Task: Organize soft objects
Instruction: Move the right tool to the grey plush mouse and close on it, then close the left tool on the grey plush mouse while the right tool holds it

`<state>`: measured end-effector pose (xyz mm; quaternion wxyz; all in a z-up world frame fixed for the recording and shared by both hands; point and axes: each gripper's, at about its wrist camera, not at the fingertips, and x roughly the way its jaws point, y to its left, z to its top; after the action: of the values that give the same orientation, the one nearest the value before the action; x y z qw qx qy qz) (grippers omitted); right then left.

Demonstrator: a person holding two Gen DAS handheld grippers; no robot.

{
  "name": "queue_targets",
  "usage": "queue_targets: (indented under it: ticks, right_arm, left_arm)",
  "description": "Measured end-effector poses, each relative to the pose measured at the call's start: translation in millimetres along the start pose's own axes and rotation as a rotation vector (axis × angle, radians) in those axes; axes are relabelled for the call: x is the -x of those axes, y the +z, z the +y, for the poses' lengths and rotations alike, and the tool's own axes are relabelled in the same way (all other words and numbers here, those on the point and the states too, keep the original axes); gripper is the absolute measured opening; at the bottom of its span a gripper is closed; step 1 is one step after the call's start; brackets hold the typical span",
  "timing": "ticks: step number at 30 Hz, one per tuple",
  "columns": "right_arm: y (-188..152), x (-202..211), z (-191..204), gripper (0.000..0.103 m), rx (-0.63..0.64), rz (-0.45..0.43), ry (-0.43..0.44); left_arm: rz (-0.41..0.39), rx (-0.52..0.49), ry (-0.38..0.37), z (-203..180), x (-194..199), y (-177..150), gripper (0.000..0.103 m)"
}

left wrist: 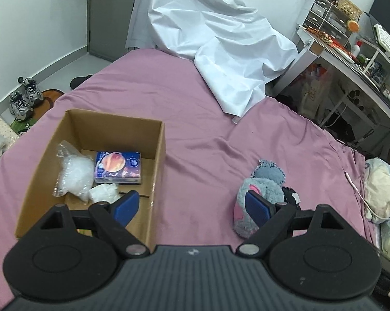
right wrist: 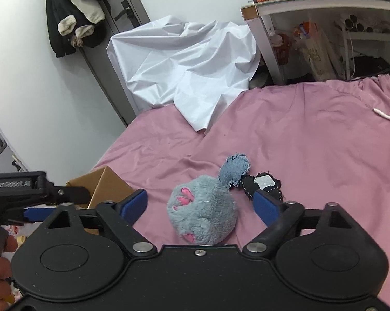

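Between the spread, empty blue fingers of the right gripper (right wrist: 200, 206) a grey plush toy (right wrist: 202, 212) lies untouched on the pink bed (right wrist: 311, 155), while the left gripper (left wrist: 192, 207), likewise released, hovers beside a cardboard box (left wrist: 158, 155) holding a tissue pack (left wrist: 118, 167).

Grey-pink plush toy (right wrist: 202, 207), brown box (left wrist: 153, 171), mauve bedsheet (left wrist: 207, 140) w/ white sheet (left wrist: 220, 51)
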<state>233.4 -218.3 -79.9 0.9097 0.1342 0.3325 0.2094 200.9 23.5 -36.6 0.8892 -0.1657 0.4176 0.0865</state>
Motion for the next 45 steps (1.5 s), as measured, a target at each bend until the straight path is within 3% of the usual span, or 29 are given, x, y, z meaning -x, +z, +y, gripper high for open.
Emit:
queue_targets:
  ticks: [4, 7, 13, 16, 18, 23, 31, 45]
  right_arm:
    - [2, -9, -7, 0.058, -0.012, 0.05, 0.008]
    - [6, -15, -12, 0.051, -0.035, 0.063, 0.016]
    - [13, -33, -18, 0.047, -0.072, 0.091, 0.028]
    - [11, -48, -15, 0.047, -0.064, 0.122, 0.031]
    - [9, -58, -15, 0.045, -0.072, 0.149, 0.023]
    - [-2, -79, -13, 0.042, -0.066, 0.225, -0.026]
    - [-8, -68, -20, 0.028, -0.13, 0.211, -0.034]
    - [-24, -51, -23, 0.021, -0.195, 0.187, -0.04]
  left_arm:
    - [0.002, 0.003, -0.041, -8, -14, 3, 0.085]
    - [0.009, 0.01, -0.06, -14, -28, 6, 0.081]
    - [0.056, 0.038, -0.116, -24, -58, 6, 0.064]
    - [0.096, 0.069, -0.131, -23, -74, 4, 0.048]
    - [0.12, 0.09, -0.136, -21, -83, 2, 0.044]
    - [0.167, 0.108, -0.152, -20, -100, -3, 0.041]
    - [0.2, 0.127, -0.199, -32, -109, -14, 0.03]
    - [0.224, 0.164, -0.233, -32, -96, -33, 0.019]
